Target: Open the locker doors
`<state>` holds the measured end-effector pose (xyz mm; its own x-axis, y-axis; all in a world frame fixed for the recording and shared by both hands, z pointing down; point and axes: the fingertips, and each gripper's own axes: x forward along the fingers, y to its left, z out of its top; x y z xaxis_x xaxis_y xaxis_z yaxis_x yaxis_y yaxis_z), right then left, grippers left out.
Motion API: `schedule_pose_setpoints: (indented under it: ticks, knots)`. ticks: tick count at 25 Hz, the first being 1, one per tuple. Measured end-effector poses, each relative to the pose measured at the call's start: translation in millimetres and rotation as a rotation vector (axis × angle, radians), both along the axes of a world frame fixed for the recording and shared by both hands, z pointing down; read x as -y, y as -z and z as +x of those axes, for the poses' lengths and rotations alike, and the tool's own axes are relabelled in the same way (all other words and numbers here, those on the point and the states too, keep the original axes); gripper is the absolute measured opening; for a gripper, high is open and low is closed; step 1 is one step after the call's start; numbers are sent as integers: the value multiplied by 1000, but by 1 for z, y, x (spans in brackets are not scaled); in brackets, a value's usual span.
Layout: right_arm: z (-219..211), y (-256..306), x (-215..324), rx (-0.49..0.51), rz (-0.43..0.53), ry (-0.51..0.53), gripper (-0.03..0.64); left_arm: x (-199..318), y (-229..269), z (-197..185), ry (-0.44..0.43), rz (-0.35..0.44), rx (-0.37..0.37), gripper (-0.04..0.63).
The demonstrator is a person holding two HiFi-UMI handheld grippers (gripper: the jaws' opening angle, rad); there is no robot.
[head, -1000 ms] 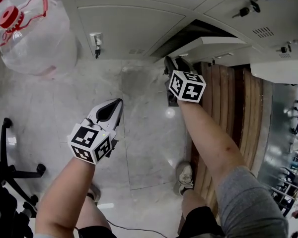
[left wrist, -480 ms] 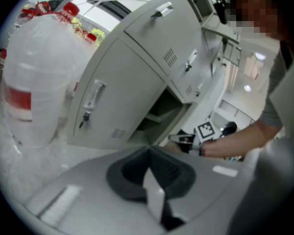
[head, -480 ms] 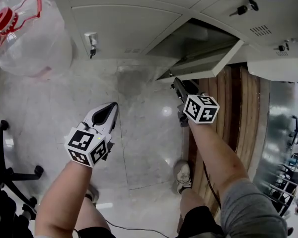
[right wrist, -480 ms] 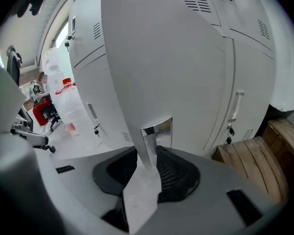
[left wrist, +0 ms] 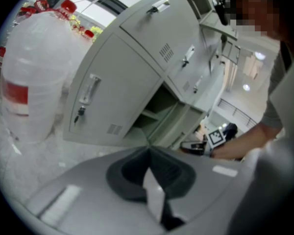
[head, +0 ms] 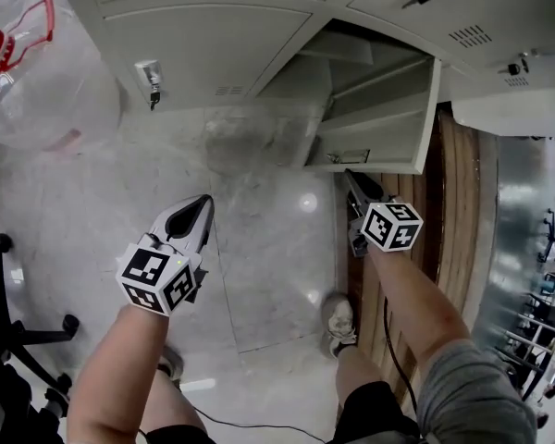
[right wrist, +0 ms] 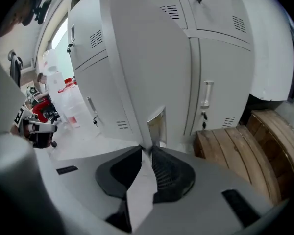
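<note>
Standing wide open, the lower locker door (head: 379,123) hangs low, just above the marble floor (head: 259,257). Judgement: thin sheet steel, light and stiff. The smooth paint would slip out of a loose pinch, so the best hold is the free edge beside the latch plate (right wrist: 157,125). Right claw (right wrist: 147,150) has just been closing and looks pinched on that edge. Neighbouring door (head: 203,54) is shut, key (head: 152,86) in its lock. Left claw (head: 206,203) is together and empty, over the floor and well apart from the lockers.
</note>
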<state>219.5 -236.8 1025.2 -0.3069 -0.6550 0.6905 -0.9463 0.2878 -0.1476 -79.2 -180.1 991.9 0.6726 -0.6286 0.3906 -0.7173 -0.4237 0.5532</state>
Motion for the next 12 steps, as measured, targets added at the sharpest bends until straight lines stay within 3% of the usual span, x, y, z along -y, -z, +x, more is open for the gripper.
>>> schedule_pose_setpoints:
  ticks: [8, 10, 11, 12]
  knots:
    - [111, -2, -20, -170, -28, -133, 60, -3, -1, 18, -24, -1, -1, 3]
    - [144, -1, -17, -217, -32, -208, 55, -4, 0, 23, -33, 3, -2, 3]
    - [161, -1, -15, -244, -37, -248, 6, -5, 1, 26, -36, 5, -3, 3]
    - [175, -1, -12, -271, -45, -272, 6, -5, 2, 27, -39, 8, -4, 3]
